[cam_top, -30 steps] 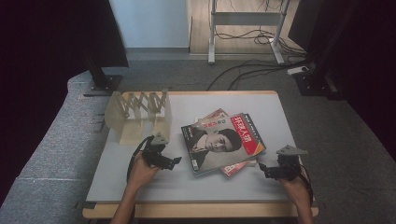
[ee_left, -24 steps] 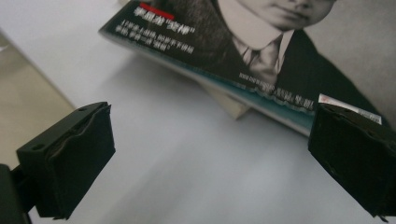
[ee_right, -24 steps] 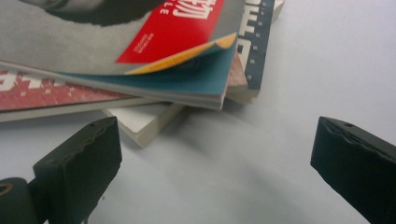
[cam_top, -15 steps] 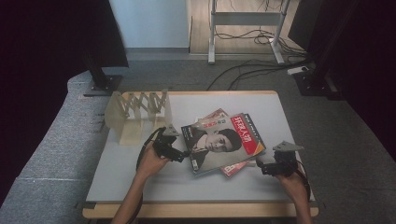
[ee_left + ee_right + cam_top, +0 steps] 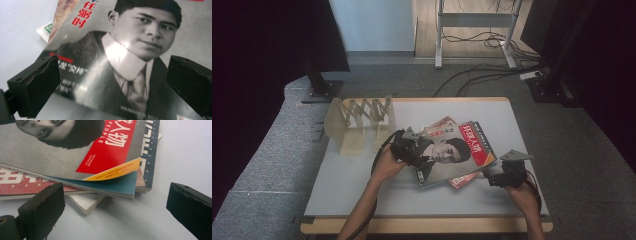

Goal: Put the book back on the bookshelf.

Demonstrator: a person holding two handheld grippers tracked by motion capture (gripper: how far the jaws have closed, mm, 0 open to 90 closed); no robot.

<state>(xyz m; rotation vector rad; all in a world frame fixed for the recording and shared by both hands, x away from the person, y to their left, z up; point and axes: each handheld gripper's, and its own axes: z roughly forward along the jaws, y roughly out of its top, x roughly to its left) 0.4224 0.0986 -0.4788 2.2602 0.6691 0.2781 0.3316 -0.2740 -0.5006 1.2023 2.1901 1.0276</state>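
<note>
Starting at the left of the high view, a pale wooden accordion rack (image 5: pixel 362 125) stands on the worktop (image 5: pixel 347 190), well apart from the work in hand. Just to its right, the left claw (image 5: pixel 419 159) hangs over the near-left corner of the top magazine (image 5: pixel 452 152), its jaws spread wide and gripping nothing. In the left gripper view the cover (image 5: pixel 120 62) lies directly ahead and below, between the two jaws, so this claw is plainly the nearer one and already on top of its target. The magazine's long axis runs away from the left claw toward the far right of the worktop, slanted against the table edge.

It is a glossy grey cover with a black-and-white portrait and a red title band, sitting askew on a small pile (image 5: pixel 462 179) of other magazines near the middle of the worktop (at least two more, fanned out underneath).

Further right, the right claw (image 5: pixel 490 176) sits low by the near-right corner of the pile, jaws likewise apart and empty. In the right gripper view the top magazine's corner (image 5: pixel 125 173) curls upward, showing a yellow strip and a blue page beneath, just ahead and slightly left of the gap between the jaws. That lifted corner looks like the easiest place to get a jaw under.
</note>
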